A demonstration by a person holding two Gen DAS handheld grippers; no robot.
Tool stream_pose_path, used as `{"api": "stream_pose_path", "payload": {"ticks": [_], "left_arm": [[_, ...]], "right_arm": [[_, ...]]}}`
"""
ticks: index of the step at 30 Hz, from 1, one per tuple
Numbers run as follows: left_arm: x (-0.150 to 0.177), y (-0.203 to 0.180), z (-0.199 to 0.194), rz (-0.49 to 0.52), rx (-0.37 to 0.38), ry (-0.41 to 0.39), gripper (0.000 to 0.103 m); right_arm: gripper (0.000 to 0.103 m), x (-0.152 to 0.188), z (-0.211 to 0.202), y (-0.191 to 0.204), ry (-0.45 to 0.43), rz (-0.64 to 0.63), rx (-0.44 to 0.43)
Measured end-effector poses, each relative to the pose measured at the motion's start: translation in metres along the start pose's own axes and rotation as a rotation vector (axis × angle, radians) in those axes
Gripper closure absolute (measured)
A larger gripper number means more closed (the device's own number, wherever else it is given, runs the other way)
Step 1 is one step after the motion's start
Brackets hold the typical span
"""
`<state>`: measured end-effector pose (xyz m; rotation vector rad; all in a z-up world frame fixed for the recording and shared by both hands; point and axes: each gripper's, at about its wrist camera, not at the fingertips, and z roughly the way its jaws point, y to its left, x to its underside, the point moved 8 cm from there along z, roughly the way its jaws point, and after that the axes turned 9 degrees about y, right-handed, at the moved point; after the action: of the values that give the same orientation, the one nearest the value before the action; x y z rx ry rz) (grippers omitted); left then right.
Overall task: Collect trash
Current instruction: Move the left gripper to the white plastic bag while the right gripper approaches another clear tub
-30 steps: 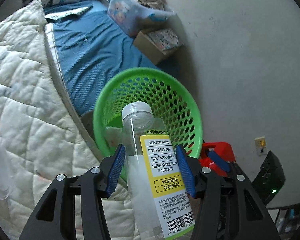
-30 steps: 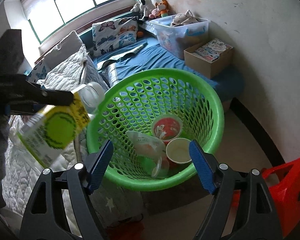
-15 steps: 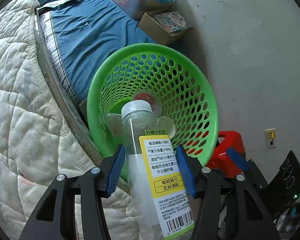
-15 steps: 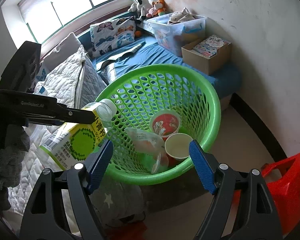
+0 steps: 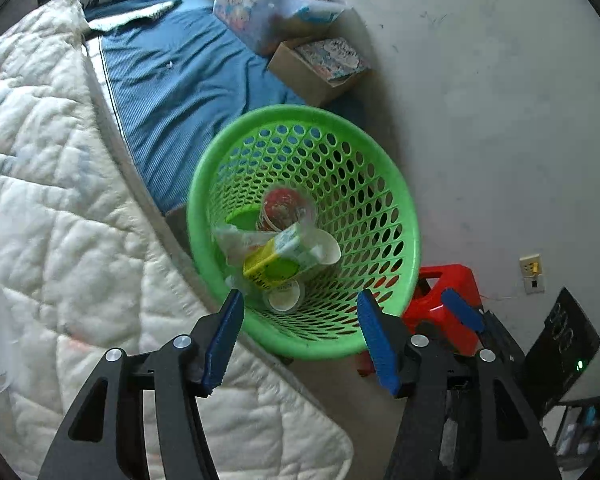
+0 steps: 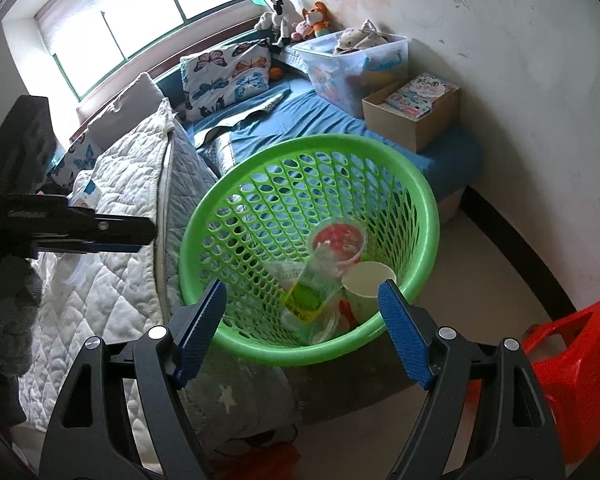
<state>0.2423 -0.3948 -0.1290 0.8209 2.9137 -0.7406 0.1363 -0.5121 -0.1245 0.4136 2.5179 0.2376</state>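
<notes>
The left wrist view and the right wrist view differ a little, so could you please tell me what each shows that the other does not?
Only the left wrist view shows the wall socket and a black device with a green light. Only the right wrist view shows the window, the stuffed toys and the butterfly pillow. Both share the green basket, the bottle lying inside, and the red stool.

Daylight from the window (image 6: 140, 20) lights the room; its panes are blown out to plain white in the right wrist view. The wall (image 5: 480, 100) is evenly and softly lit, with no hard shadows. Both views bend strongly toward the edges and end in a dark round border. The bottle (image 5: 284, 258) in the basket (image 5: 400, 200) is smeared with motion blur, while the quilt (image 5: 40, 200) looks slightly soft.
</notes>
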Motion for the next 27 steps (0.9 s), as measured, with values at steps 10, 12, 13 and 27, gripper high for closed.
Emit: {"api": "stream_pose_path", "payload": {"ticks": [10,12,13,27], "left_arm": [[0.043,0.031,-0.067,0.02,-0.03,-0.146,0.047],[0.053,0.042,-0.081,0.01,-0.041,-0.18,0.047],[0.056,0.046,-0.086,0.006,-0.048,-0.193,0.047],[0.119,0.159,-0.169,-0.16,-0.224,-0.389,0.042]], "right_arm": [[0.025,-0.002,-0.011,0.044,-0.01,-0.081,-0.024],[0.025,-0.004,-0.01,0.055,-0.012,-0.101,-0.031],[0.025,-0.005,-0.01,0.061,-0.012,-0.111,-0.037],[0.023,-0.015,0.007,0.163,0.007,-0.284,-0.128]]}}
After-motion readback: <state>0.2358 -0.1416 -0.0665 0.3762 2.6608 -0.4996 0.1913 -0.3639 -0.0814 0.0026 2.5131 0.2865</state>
